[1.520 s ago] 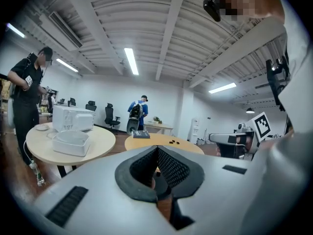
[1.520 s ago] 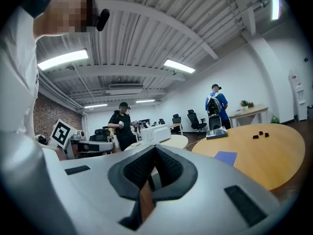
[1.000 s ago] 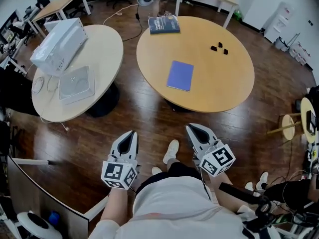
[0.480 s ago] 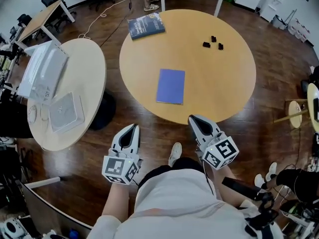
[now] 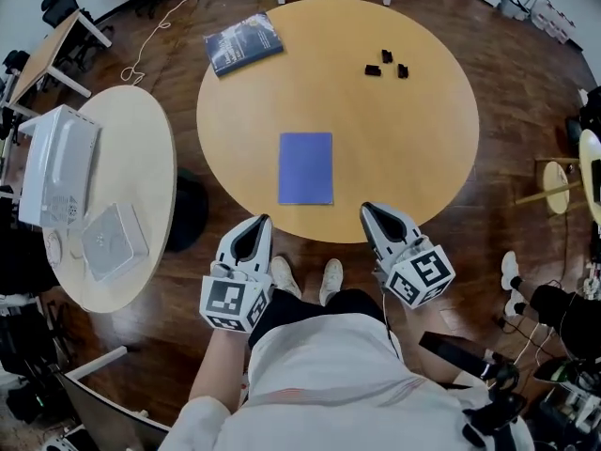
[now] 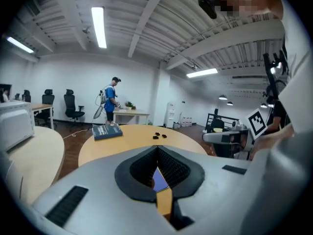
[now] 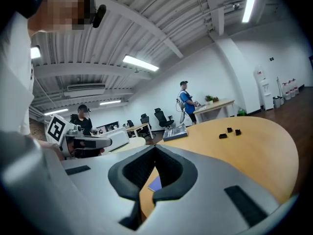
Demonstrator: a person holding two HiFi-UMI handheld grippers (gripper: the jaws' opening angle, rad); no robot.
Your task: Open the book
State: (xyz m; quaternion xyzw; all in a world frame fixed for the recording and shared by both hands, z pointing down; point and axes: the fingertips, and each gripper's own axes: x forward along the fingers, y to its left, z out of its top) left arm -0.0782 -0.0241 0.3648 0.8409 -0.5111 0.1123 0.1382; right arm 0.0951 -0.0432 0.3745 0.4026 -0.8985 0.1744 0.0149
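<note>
A thin blue book [image 5: 305, 167] lies shut on the near half of the round wooden table [image 5: 413, 148]. My left gripper [image 5: 260, 223] hangs just short of the table's near edge, to the lower left of the book, jaws shut on nothing. My right gripper [image 5: 367, 211] is at the edge to the book's lower right, also shut and empty. In the left gripper view the gripper [image 6: 157, 148] shows a sliver of the blue book [image 6: 159, 179] through the gap under its closed tips. In the right gripper view the gripper [image 7: 155, 148] frames the same book [image 7: 155, 183].
A thicker dark blue book [image 5: 242, 43] lies at the table's far left, and three small black pieces [image 5: 385, 67] sit at the far right. A second round table [image 5: 131, 158] on the left carries a white box [image 5: 56, 167]. A person [image 6: 111, 102] stands beyond the table.
The table has come much nearer in the head view. Both grippers have travelled forward from over the floor to its near edge, still shut.
</note>
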